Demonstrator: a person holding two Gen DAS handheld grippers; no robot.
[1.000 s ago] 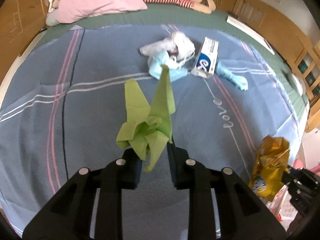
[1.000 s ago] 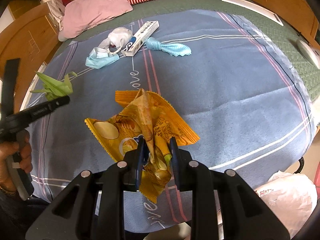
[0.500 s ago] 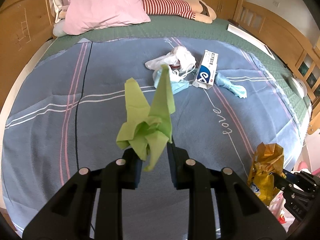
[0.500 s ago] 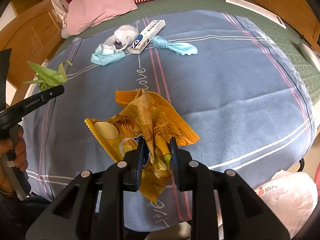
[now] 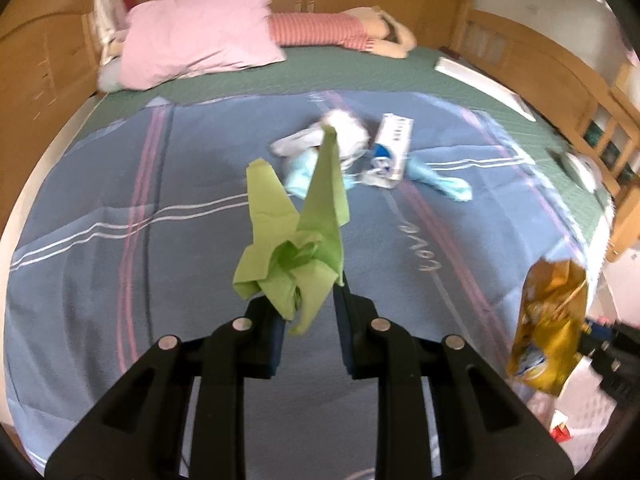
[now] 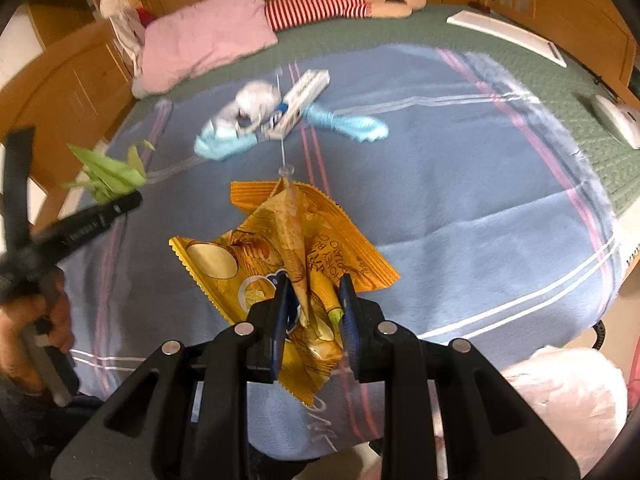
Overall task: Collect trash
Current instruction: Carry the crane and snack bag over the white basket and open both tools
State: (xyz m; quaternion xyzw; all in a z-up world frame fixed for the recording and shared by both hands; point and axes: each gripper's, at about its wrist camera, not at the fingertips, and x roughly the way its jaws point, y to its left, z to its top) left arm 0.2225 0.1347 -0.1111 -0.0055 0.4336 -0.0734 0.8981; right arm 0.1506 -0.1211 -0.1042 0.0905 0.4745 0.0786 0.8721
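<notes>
The left gripper (image 5: 308, 312) is clamped narrow on a crumpled green paper (image 5: 296, 232), held clear above the bed's blue blanket (image 5: 120, 240), probably so the scrap can be carried off to a bin without dragging.

Farther up the blanket, the uncollected trash lies in one cluster: a white wad (image 6: 252, 100), a light blue mask (image 6: 222, 144), a toothpaste box (image 6: 300, 98) and a blue wrapper (image 6: 348, 122), touching or just beside each other.

The right gripper (image 6: 314, 312) pinches a yellow snack bag (image 6: 280, 248) by its crumpled middle, also lifted off the blanket. A pale plastic bag (image 6: 560, 392) sits low at the right, off the bed's edge; it may be the drop point.

Against the earlier frames, both grippers have risen and drawn back, so the cluster looks smaller, and their grips are unchanged.
</notes>
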